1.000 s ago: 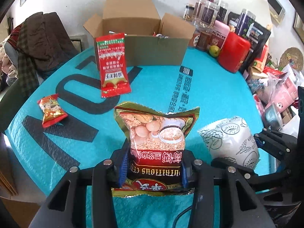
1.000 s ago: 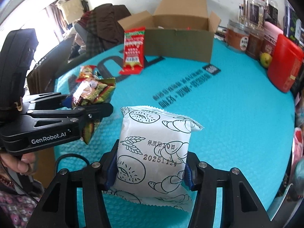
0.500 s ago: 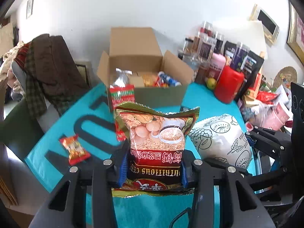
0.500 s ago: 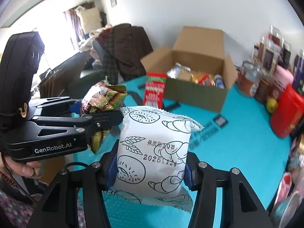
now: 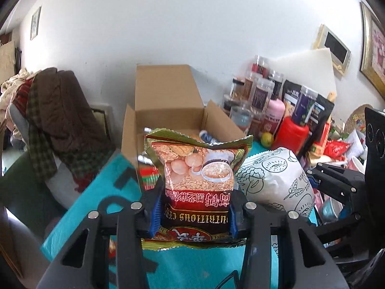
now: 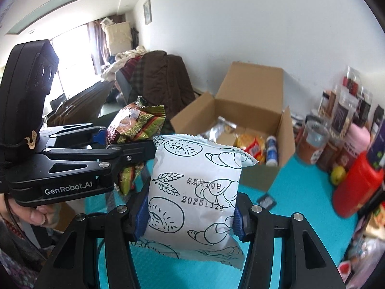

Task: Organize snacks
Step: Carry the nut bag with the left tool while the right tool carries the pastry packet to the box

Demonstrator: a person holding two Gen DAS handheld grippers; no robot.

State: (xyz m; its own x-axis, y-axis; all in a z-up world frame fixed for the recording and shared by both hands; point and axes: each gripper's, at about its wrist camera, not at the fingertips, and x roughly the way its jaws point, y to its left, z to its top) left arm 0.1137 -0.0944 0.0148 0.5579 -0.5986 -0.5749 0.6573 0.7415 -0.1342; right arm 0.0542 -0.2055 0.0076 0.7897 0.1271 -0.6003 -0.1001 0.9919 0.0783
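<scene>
1. Cereal bag hides most of the box interior, left view
2. Red packet mostly covered by cereal bag
3. Bread bag covers box front wall, right view
4. Jar labels blurred, unreadable
5. Red canister blurred, part hidden at right edge

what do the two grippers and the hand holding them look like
Both the left gripper and right gripper are matte black frames with triangular cut-outs, silver bolts and blue finger pads. The left one reads "GenRobot.AI" in white; a bare hand grips it beside a black cable.
</scene>
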